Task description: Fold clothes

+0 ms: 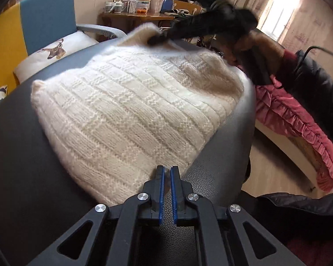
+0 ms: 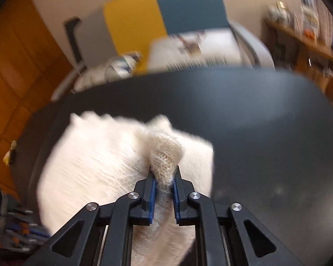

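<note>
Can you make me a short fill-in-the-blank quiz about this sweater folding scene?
1. The sweater is ____ in colour.
2. The right hand-held gripper is shut on a fold of the ____.
3. The left hand-held gripper holds ____ between its blue pads.
4. The sweater lies on a dark ____ table.

Missing words: white; sweater; nothing; grey

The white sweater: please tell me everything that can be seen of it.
The white sweater is a thick, fuzzy knit with a pattern of ribbed blocks. It lies partly folded on the dark table, flat in the middle. The right gripper is shut on a bunched piece of its edge and lifts it at the far side. The left gripper, nearly closed, sits at its near corner; whether it pinches the knit is unclear.
</note>
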Demonstrator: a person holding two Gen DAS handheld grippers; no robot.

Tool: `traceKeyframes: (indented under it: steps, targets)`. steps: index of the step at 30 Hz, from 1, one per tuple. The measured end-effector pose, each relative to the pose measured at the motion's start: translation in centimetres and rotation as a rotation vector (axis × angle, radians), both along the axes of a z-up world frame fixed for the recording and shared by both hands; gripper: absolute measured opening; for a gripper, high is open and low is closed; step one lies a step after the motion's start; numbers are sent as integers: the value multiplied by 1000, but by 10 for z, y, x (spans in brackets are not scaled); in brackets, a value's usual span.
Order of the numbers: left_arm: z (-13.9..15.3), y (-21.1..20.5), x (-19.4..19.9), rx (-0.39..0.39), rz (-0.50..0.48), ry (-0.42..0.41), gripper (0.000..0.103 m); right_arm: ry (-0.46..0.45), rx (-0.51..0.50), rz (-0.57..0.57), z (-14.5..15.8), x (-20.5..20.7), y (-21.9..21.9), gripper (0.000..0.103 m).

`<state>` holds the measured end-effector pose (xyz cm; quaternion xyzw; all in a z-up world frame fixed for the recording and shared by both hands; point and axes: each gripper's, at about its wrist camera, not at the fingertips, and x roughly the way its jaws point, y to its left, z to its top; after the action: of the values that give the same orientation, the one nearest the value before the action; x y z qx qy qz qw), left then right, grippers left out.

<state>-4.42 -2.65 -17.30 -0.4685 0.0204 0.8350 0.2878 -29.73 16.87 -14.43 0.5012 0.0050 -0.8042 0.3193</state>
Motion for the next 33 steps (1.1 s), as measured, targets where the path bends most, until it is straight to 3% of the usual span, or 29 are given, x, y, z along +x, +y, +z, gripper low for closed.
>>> traceKeyframes:
  steps: [2, 5, 7, 9, 11, 14, 20, 22, 24, 28, 33]
  targets:
    - [15, -3, 5, 27, -10, 50, 6, -22, -30, -21, -10, -3, 7, 11]
    - [44, -5, 1, 40, -12, 157, 6, 15, -36, 4, -3, -5, 10, 11]
    - [57, -5, -12, 66, -11, 196, 6, 30, -7, 21, -3, -7, 7, 11]
    - [60, -3, -31, 44, 11, 225, 6, 1, -20, 12, -13, -12, 6, 11]
    - [47, 3, -53, -24, 21, 195, 7, -28, -32, 4, -23, -16, 5, 12]
    - [8, 8, -69, -89, -12, 62, 7, -85, -119, -23, -33, -19, 14, 12]
    - [-2, 3, -42, -98, -60, -1, 7, -196, -239, 7, -41, 2, 27, 13]
    - [0, -7, -36, -75, -47, -30, 7, -226, -280, 15, -42, 10, 31, 16]
    - [3, -21, -36, -32, -9, -65, 7, -213, -306, -2, -35, 17, 40, 25]
    - [28, -33, -36, -3, 41, -22, 7, -152, -416, -29, -7, 49, 74, 30]
    - [46, -21, -43, -2, 40, 43, 12, -136, -344, 126, 7, 108, 76, 33]
